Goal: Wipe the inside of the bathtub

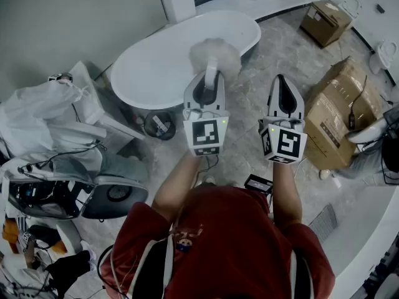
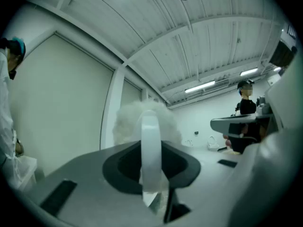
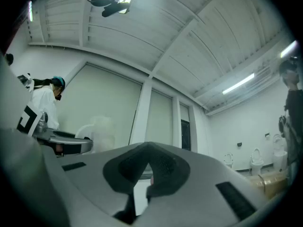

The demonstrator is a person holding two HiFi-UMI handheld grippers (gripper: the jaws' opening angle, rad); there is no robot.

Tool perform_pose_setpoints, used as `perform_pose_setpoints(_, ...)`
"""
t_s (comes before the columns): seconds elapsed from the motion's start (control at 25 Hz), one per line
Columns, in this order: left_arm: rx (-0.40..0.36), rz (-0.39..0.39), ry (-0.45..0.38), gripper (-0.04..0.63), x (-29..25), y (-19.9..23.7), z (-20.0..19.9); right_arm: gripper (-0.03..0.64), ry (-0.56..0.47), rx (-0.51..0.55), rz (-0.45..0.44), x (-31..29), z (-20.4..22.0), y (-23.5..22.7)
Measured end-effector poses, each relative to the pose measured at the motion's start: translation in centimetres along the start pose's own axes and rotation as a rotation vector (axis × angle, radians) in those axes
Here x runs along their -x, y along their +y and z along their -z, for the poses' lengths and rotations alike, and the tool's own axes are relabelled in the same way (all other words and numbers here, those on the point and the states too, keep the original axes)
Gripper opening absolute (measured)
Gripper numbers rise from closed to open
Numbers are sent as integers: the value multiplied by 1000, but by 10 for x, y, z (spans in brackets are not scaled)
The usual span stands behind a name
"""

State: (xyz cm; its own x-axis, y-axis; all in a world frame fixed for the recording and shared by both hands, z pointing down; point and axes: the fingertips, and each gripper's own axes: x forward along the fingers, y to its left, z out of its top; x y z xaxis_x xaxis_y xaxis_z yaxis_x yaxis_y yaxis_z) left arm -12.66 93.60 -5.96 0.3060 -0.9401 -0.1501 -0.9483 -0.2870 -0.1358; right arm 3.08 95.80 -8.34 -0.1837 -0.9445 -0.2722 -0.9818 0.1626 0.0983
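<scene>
Carton [image 1: 340, 114] near bathtub [image 1: 143, 67] (duster [image 1: 215, 53], perhaps, above)

What we can't make out

Duster [image 1: 215, 53]: its fluffy head is blurred in head view & covers part of the bathtub [image 1: 156, 67] rim at the far-right end. The left gripper [image 1: 210, 83] hides the handle's lower end. Person [image 2: 6, 112] in white is cut off at the left gripper view's left edge.

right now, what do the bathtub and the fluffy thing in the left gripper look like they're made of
Bathtub: smooth, uniform white shell with a soft sheen, likely acrylic or enamel; cannot tell which. Duster in the left gripper: hazy white fluffy head, probably microfibre or wool; its flat white handle looks like plastic.
</scene>
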Motion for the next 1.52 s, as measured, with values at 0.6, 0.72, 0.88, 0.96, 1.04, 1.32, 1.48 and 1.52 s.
perform_pose_setpoints(0.6, 5, 40, 1, 94, -13, 44, 19, 12, 7, -25, 38, -31, 16, 40)
perform_pose_setpoints(0.72, 11, 59, 3, 93, -17, 46, 22, 12, 11, -31, 59, -32, 19, 41)
perform_pose_setpoints(0.88, 18, 75, -1, 94, -26, 44, 25, 12, 9, -34, 78, -37, 24, 34)
perform_pose_setpoints(0.96, 21, 77, -1, 94, -34, 41, 28, 12, 9, -36, 84, -42, 29, 26)
perform_pose_setpoints(1.04, 17, 78, -4, 94, -46, 40, 30, 12, 7, -45, 90, -51, 35, 17)
perform_pose_setpoints(1.32, -3, 68, -16, 94, -105, 32, 30, 12, -16, -62, 85, -103, 47, -22)
perform_pose_setpoints(1.48, 2, 68, -8, 94, -146, 23, 32, 12, -14, -60, 79, -135, 53, -50)
perform_pose_setpoints(1.52, 4, 68, -7, 94, -157, 19, 32, 12, -11, -60, 76, -143, 55, -58)
